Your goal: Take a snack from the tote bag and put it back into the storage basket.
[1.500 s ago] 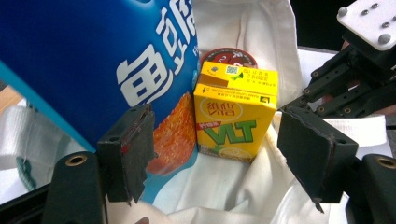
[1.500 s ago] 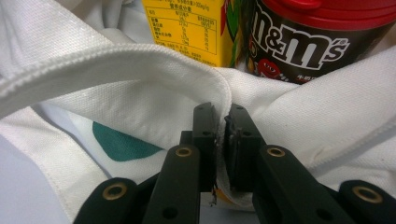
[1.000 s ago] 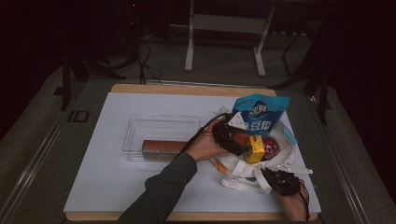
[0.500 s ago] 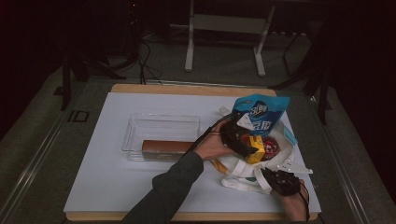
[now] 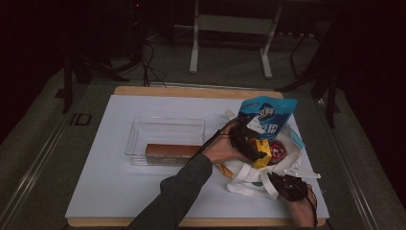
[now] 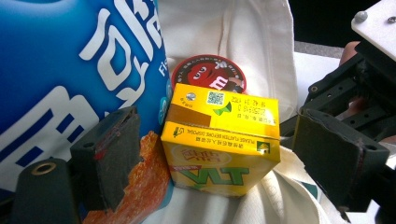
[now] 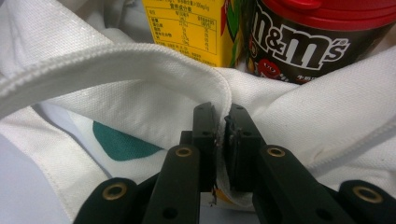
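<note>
A white cloth tote bag [image 5: 245, 173] lies at the right of the table, holding a blue snack bag [image 5: 268, 117], a yellow drink carton [image 5: 264, 148] and a red-lidded M&M's tub [image 5: 278, 149]. My left gripper [image 5: 256, 149] reaches into the bag. In the left gripper view it [image 6: 219, 158] stands open, with the yellow carton [image 6: 224, 140] between its jaws and the blue snack bag [image 6: 70, 70] against the left one. My right gripper [image 7: 222, 125] is shut on the bag's hem [image 7: 154, 56], below the carton [image 7: 187, 28] and the tub [image 7: 308, 37]. From above, it [image 5: 283, 184] sits at the bag's near edge.
A clear plastic box [image 5: 165, 125] stands mid-table with a long brown bar [image 5: 170, 152] at its near side. A white mat [image 5: 119, 191] covers the wooden table. The other gripper's body [image 6: 355, 93] shows at the right of the left gripper view. Stand legs [image 5: 194, 48] rise behind the table.
My left hand and gripper have moved a little to the right, farther into the bag toward the yellow carton. The right gripper has stayed put on the bag's edge.
</note>
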`<state>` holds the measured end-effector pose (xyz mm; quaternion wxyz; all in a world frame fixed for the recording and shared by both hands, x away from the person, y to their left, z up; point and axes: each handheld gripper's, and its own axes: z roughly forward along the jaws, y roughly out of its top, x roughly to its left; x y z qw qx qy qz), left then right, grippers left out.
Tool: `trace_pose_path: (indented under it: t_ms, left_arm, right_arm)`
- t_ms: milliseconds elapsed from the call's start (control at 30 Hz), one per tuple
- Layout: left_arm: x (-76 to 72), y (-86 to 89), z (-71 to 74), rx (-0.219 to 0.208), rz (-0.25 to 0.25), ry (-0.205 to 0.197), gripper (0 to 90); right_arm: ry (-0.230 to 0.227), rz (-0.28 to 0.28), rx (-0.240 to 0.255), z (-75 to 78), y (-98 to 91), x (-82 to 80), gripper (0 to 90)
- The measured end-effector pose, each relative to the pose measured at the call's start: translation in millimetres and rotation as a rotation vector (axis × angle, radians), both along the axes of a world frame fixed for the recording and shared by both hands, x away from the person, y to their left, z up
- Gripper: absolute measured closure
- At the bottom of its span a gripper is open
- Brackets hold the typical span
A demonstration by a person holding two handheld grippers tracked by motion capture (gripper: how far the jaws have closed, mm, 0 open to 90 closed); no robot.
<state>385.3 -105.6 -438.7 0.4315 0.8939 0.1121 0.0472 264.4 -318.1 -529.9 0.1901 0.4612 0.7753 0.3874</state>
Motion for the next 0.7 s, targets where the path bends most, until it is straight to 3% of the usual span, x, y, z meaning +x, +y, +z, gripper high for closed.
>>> trace_pose_path:
  t_ms: [267,700]
  left_arm:
    - [5.8,-0.5,-1.2,-0.021,-0.005,0.024,13.8]
    - [4.3,-8.6,-10.6,0.025,-0.040,0.015,13.3]
  right_arm:
    - [-0.001,0.000,-0.001,0.0,0.0,0.1,83.6]
    - [0.000,0.001,0.000,0.0,-0.1,0.1,83.5]
